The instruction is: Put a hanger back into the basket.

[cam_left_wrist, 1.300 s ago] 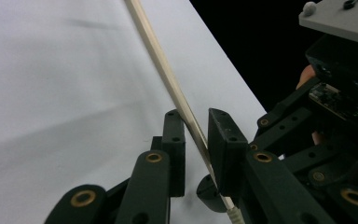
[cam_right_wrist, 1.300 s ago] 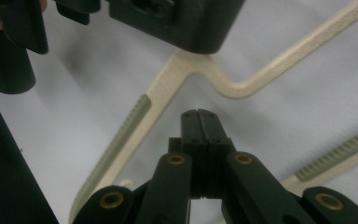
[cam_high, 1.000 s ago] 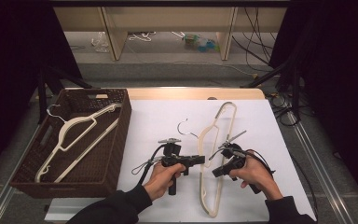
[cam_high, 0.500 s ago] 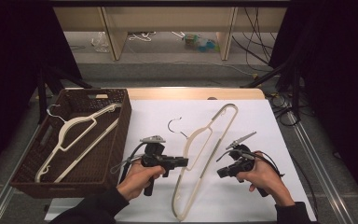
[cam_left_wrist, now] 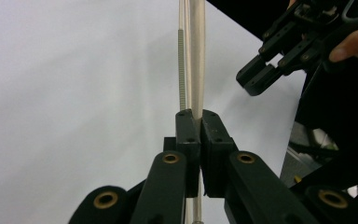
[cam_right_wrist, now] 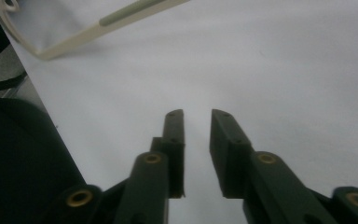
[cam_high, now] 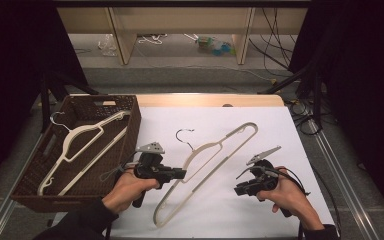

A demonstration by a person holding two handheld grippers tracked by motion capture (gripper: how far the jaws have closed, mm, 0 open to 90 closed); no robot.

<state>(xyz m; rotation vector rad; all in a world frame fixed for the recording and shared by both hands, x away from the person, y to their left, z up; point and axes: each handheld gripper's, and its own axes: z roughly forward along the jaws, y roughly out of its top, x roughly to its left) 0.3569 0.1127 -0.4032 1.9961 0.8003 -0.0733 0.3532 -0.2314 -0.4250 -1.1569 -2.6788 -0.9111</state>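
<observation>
The white sheet (cam_high: 230,125) covers most of the table in the middle of the high view, and its bare stretch toward the upper right and lower centre gives plenty of room to swing a long thing. At the left of that view sits the basket (cam_high: 130,117), its near wall just beside the sheet's left edge; one hanger already lies slantwise inside it, so the work in hand looks like moving hangers from sheet to basket. The free hanger (cam_high: 215,167) lies diagonally across the middle of the frame, hook toward the upper left, lower end near the sheet's bottom edge. The left gripper (cam_high: 180,174) pinches one of its long bars near the middle of the frame; in the left gripper view the jaws are clamped tight on that pale bar (cam_left_wrist: 196,70), probably a grip near the balance point so the hanger will not droop. The basket's rim is the edge to clear, and the hook could catch on it. The right gripper (cam_high: 240,190), lower right, has just been opening; its jaws stand a little apart with nothing between them (cam_right_wrist: 196,116), clear of the hanger.
</observation>
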